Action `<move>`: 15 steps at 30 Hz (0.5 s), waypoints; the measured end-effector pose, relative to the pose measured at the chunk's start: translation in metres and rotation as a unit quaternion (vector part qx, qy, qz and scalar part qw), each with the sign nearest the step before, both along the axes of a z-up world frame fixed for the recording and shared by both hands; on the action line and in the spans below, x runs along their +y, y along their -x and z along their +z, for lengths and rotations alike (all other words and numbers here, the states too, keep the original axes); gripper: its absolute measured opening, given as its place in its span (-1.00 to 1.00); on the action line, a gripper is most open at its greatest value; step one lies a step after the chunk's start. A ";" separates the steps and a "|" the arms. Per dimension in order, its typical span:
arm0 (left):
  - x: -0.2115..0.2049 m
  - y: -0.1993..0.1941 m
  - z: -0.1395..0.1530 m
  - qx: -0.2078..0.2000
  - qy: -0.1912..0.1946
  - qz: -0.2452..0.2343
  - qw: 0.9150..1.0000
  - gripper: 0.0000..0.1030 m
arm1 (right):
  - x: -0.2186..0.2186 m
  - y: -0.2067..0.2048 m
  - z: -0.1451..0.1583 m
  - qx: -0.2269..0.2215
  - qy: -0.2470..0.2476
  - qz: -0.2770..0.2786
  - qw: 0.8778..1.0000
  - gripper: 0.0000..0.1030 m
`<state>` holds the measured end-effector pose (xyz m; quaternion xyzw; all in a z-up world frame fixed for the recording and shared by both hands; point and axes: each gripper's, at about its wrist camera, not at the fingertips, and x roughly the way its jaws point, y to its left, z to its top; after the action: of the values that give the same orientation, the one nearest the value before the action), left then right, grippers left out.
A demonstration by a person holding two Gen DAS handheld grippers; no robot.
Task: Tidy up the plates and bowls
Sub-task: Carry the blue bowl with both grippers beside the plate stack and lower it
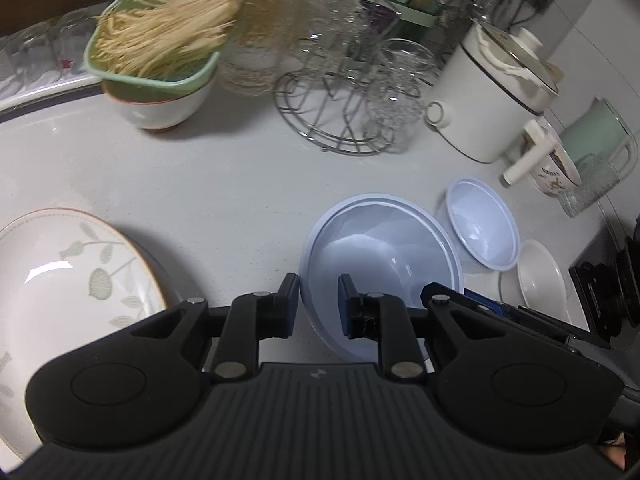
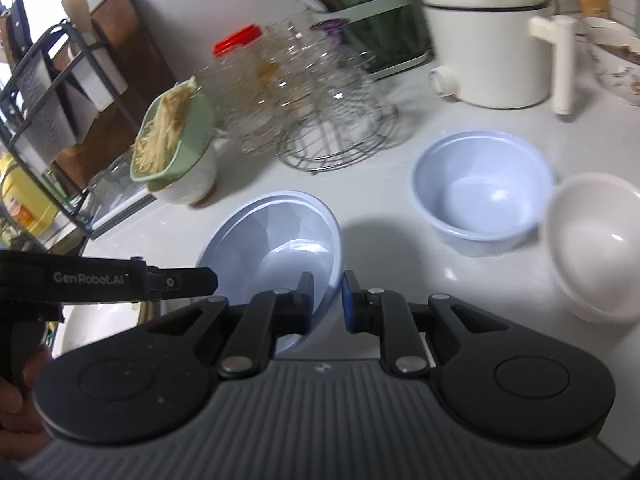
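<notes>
A large pale blue bowl [image 1: 380, 256] is tilted above the white counter, and both grippers grip its rim. My left gripper [image 1: 319, 298] is shut on its near-left rim. My right gripper [image 2: 327, 294] is shut on the opposite rim of the same bowl [image 2: 276, 236]; the left gripper [image 2: 200, 278] shows at its left. A smaller blue bowl [image 1: 482, 224] [image 2: 480, 192] and a white bowl [image 1: 540, 276] [image 2: 596, 240] stand to the right. A leaf-patterned white plate [image 1: 60, 280] lies at the left.
A green basket of noodles [image 1: 156, 36] sits on a white bowl [image 1: 160, 108] at the back left. A wire rack with glasses [image 1: 352, 92], a white electric pot [image 1: 492, 92], a utensil holder [image 2: 372, 32] and a mug [image 1: 556, 168] crowd the back.
</notes>
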<state>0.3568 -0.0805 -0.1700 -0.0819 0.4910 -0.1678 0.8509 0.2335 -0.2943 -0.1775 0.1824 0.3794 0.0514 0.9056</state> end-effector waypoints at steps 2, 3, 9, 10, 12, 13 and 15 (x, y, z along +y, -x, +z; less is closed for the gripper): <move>0.005 -0.002 0.001 0.004 -0.001 0.007 1.000 -0.54 | 0.003 -0.007 -0.001 0.003 -0.003 0.012 1.000 -0.66; 0.006 -0.002 0.000 0.005 -0.004 0.008 1.000 -0.54 | 0.005 -0.010 -0.003 0.007 -0.005 0.017 1.000 -0.66; 0.006 -0.005 -0.009 0.012 -0.015 0.013 1.000 -0.52 | 0.011 -0.016 -0.014 0.026 -0.002 0.034 0.999 -0.63; 0.006 -0.004 -0.010 0.011 -0.015 0.014 1.000 -0.52 | 0.011 -0.017 -0.016 0.029 -0.008 0.031 0.999 -0.63; 0.004 -0.003 -0.011 0.011 -0.021 0.009 1.000 -0.52 | 0.008 -0.018 -0.017 0.032 -0.017 0.026 0.999 -0.63; 0.003 -0.003 -0.011 0.011 -0.022 0.007 1.000 -0.52 | 0.008 -0.017 -0.016 0.029 -0.016 0.027 0.999 -0.62; 0.004 -0.001 -0.011 0.016 -0.025 0.010 0.999 -0.45 | 0.007 -0.016 -0.014 0.026 -0.012 0.028 0.999 -0.61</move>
<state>0.3578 -0.0770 -0.1806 -0.0680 0.5079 -0.1450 0.8464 0.2499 -0.2878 -0.1914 0.1839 0.4068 0.0769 0.8915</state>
